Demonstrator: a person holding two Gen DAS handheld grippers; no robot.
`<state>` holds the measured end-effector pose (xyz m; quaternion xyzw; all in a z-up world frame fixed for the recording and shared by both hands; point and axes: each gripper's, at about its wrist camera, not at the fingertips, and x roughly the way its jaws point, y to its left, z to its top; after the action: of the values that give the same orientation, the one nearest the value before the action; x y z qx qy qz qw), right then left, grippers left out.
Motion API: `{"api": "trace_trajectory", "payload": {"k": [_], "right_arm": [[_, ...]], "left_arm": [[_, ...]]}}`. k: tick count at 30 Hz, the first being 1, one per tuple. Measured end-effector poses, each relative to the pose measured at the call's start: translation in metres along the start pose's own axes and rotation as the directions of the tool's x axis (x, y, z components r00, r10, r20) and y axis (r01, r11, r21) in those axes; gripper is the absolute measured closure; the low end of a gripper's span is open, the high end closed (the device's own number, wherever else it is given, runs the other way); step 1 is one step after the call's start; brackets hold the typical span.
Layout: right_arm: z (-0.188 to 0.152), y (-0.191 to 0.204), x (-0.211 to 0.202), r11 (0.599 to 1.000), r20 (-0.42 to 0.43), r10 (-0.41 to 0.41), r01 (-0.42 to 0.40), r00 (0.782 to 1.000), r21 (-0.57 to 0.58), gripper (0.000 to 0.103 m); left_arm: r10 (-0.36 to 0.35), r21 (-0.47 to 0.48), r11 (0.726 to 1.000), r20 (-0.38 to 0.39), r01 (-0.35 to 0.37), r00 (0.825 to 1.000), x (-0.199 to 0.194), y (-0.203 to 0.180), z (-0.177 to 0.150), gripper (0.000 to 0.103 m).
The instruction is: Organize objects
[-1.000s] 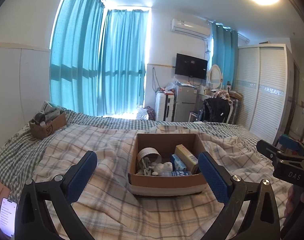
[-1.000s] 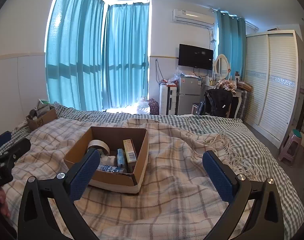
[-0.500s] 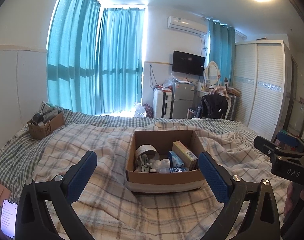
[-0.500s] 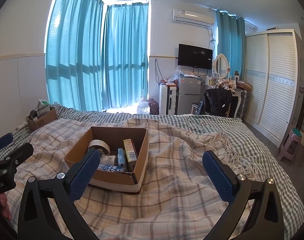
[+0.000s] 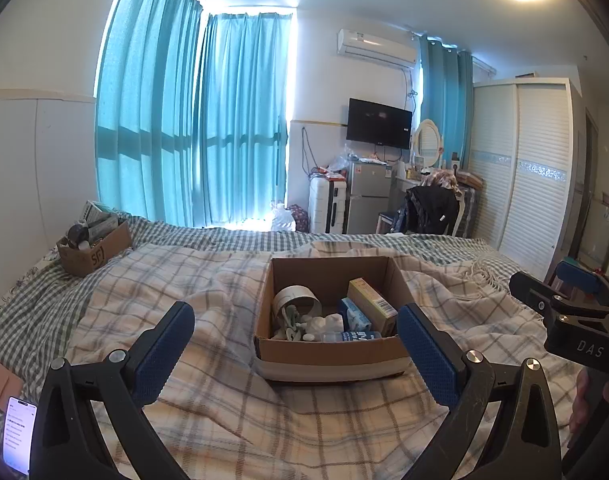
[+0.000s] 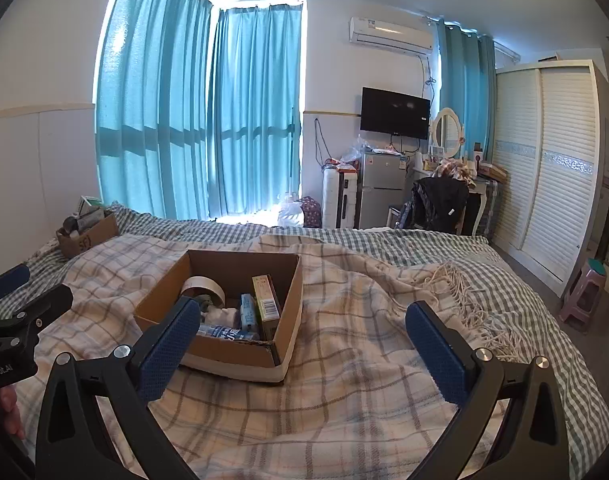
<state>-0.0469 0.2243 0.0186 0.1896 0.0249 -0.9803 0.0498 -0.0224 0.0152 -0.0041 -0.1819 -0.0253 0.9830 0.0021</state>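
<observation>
An open cardboard box (image 5: 328,354) sits on the plaid blanket in the middle of the bed; it also shows in the right wrist view (image 6: 224,354). Inside lie a tape roll (image 5: 296,300), a yellow carton (image 5: 370,304), a blue pack (image 5: 354,320), a small bottle (image 5: 350,336) and white bits. My left gripper (image 5: 296,354) is open and empty, just in front of the box. My right gripper (image 6: 300,350) is open and empty, to the right of the box. Each gripper shows at the edge of the other's view.
A second cardboard box (image 5: 92,246) full of items stands at the bed's far left near the headboard. A lit phone (image 5: 18,434) and a pink case (image 5: 0,380) lie at the near left. A fringed blanket edge (image 6: 464,292), wardrobe and stool (image 6: 584,292) are to the right.
The left wrist view has shifted a little, so the box sits slightly more to the left and higher. The right gripper has barely moved. Both stay open.
</observation>
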Motion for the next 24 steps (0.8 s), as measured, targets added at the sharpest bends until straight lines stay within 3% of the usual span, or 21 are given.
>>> {"api": "trace_trajectory", "payload": {"k": [24], "right_arm": [[0.0013, 0.0049, -0.0011, 1.000, -0.004, 0.004, -0.004, 1.000, -0.014, 0.000]], "left_arm": [[0.006, 0.007, 1.000, 0.010, -0.006, 1.000, -0.0023, -0.0003, 0.0003, 0.000]]}}
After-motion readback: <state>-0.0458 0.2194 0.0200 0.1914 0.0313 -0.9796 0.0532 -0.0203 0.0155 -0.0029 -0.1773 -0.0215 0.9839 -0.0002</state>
